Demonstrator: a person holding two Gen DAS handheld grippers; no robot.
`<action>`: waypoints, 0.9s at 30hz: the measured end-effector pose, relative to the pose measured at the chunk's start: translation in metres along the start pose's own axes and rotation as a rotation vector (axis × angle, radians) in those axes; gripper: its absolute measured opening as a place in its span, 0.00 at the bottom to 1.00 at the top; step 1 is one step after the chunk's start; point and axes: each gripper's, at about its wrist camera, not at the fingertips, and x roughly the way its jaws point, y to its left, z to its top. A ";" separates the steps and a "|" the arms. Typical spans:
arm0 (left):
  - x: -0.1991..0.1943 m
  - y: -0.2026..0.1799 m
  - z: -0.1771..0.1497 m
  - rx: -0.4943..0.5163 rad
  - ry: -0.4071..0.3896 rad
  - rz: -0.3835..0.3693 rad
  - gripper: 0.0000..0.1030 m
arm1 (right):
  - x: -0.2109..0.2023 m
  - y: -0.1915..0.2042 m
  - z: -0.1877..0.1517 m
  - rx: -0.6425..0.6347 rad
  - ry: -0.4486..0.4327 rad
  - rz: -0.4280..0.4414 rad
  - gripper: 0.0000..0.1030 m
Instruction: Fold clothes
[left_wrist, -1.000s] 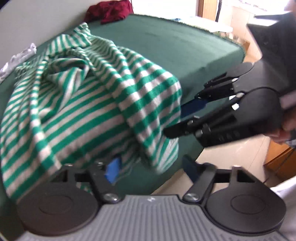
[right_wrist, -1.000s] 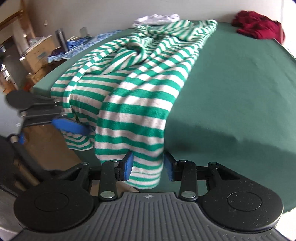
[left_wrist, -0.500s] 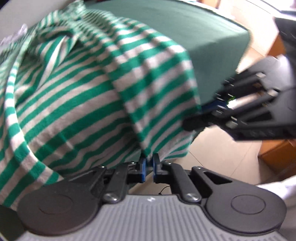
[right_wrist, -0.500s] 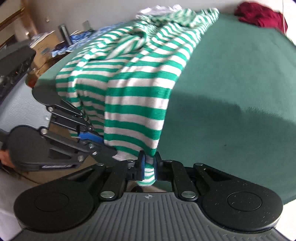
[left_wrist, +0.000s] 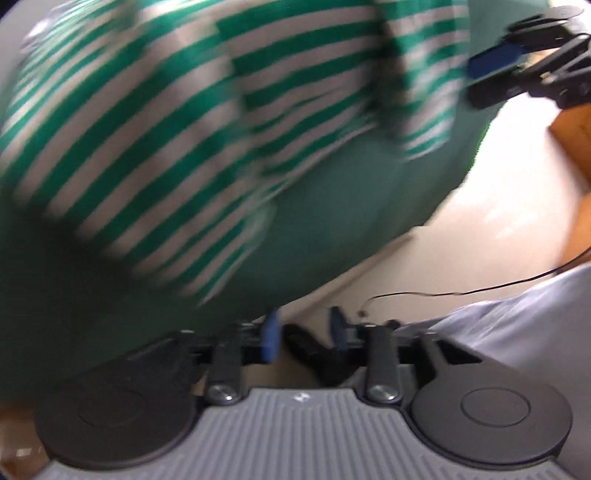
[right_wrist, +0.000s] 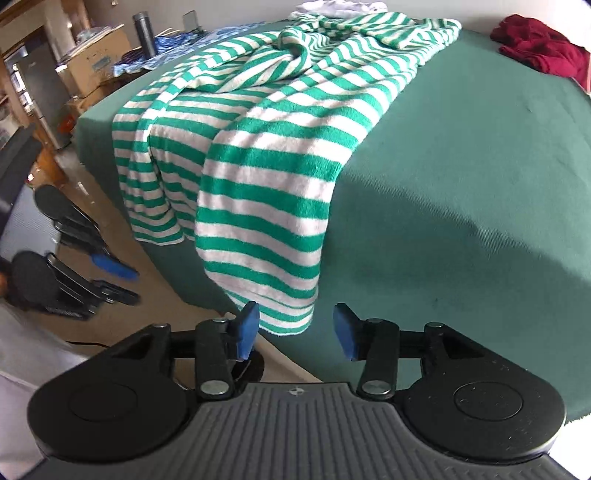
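Green-and-white striped shirt (right_wrist: 266, 155) lies crumpled on the green table (right_wrist: 461, 177), its hem hanging over the table's near edge. Right gripper (right_wrist: 295, 330) jaws opening, hem just ahead of them, pads not touching it. Left gripper (left_wrist: 303, 332) jaws opening, empty, below the table edge.

Green-and-white striped shirt (right_wrist: 266, 155), dark green tablecloth (right_wrist: 461, 184), crimson garment (right_wrist: 543, 48), blue fingers (right_wrist: 245, 328)

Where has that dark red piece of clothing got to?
In the right wrist view, the dark red garment lies crumpled at the far right corner of the green table, apart from the striped shirt.
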 end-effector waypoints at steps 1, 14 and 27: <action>-0.002 0.011 -0.007 -0.006 -0.008 0.046 0.50 | 0.002 -0.003 0.001 -0.010 -0.001 0.004 0.46; -0.014 0.042 0.008 0.262 -0.142 0.104 0.67 | 0.034 -0.005 0.006 -0.298 0.053 0.101 0.29; -0.002 0.049 -0.002 0.458 -0.112 0.049 0.15 | 0.045 -0.001 0.011 -0.190 0.074 0.093 0.09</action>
